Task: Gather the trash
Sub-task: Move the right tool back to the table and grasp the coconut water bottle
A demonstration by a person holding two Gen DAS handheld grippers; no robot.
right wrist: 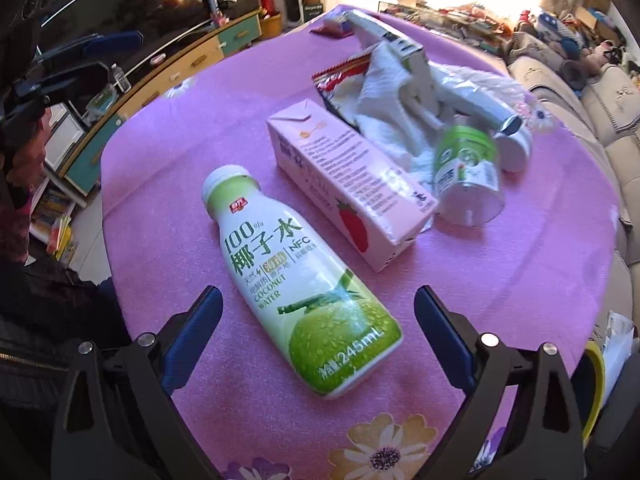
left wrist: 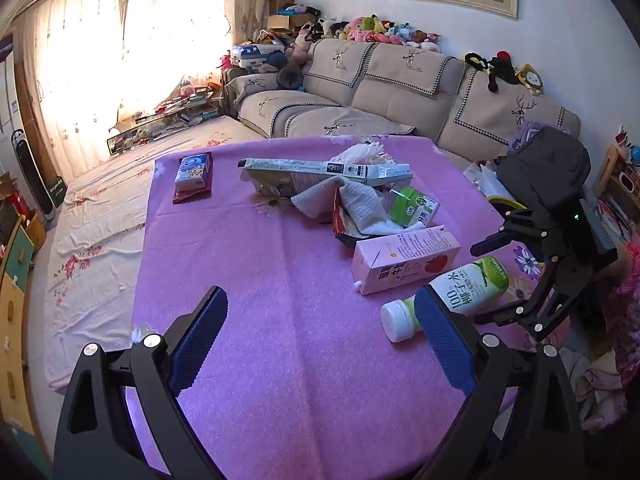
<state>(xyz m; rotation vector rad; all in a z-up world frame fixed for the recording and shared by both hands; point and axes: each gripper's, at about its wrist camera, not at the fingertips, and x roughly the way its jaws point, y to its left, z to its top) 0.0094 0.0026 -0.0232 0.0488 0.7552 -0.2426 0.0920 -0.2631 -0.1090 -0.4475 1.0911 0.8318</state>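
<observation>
The right hand-held gripper [right wrist: 318, 328] is spread wide, with nothing between its blue pads [right wrist: 192, 340]. It hangs over the low end of a white and green plastic coconut water bottle [right wrist: 296, 276] that lies on its side on the tabletop with the pink cloth [right wrist: 160, 208]. The fat end of the bottle sits between the two fingers but does not touch them. Its white cap points away from the gripper.

Just past the bottle, a bit to the right, lies a pink paper drink carton with a red strawberry on it [right wrist: 344, 184]. Farther out is a pile: a crumpled white paper towel [right wrist: 384, 96], a red snack wrapper [right wrist: 340, 74], a small green and white plastic bottle lying down [right wrist: 468, 172] and a long white and grey flat box [right wrist: 400, 46].

The left hand-held gripper [left wrist: 320, 340] is also spread wide and holds nothing. It hangs over bare pink cloth. The coconut water bottle is just past its right finger [left wrist: 440, 340]. Far ahead to the left lies a blue and white tissue pack [left wrist: 193, 172]. A beige sofa [left wrist: 400, 92] with soft toys on top stands behind the tabletop.
</observation>
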